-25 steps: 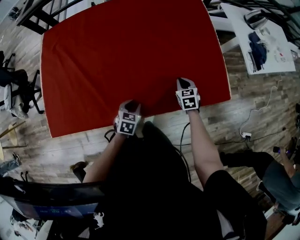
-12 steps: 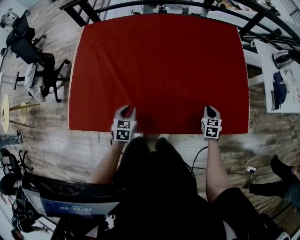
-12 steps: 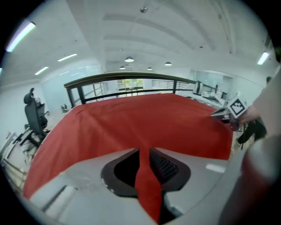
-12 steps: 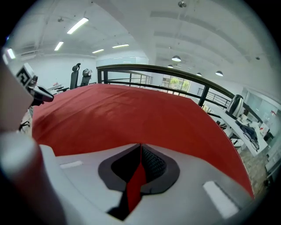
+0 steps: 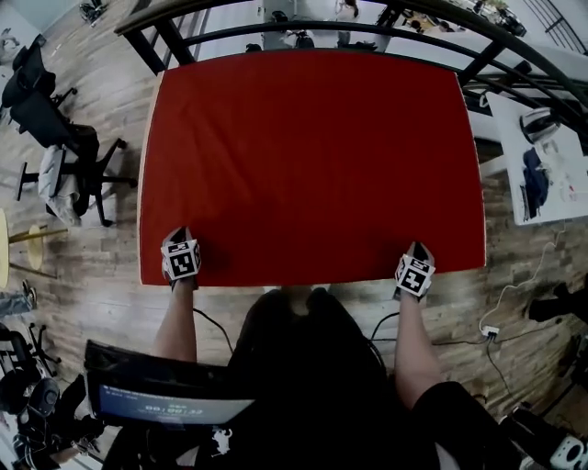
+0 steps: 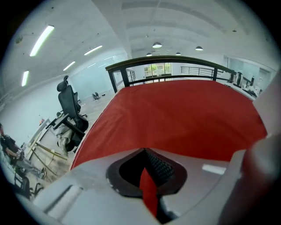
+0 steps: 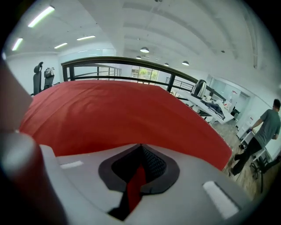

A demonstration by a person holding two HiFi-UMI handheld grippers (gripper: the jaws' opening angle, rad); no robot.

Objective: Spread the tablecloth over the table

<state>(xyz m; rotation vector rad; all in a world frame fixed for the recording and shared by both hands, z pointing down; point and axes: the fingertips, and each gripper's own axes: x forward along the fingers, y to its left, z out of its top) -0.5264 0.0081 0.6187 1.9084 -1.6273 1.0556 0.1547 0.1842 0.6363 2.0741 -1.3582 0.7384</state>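
The red tablecloth (image 5: 312, 156) lies flat over the whole table, smooth apart from faint creases. At its near left corner, my left gripper (image 5: 180, 239) has just been closing its jaws and is now shut on the hem; a strip of red cloth (image 6: 148, 193) shows between the pads. My right gripper (image 5: 419, 250) is near the near right corner, shut on the same edge, with red cloth (image 7: 134, 189) pinched in its jaws. Both gripper views look out across the cloth (image 6: 184, 114) (image 7: 109, 114) to the far side.
A black railing (image 5: 303, 27) runs behind the far edge of the table. Office chairs (image 5: 46, 101) stand on the wood floor at the left, and a white desk (image 5: 542, 165) with items at the right. Cables (image 5: 496, 321) trail at lower right. A person (image 7: 263, 132) walks at the far right.
My left gripper has slid left along the near edge from near the middle to the left corner. The right gripper has shifted right toward the right corner. The cloth lies squarer.
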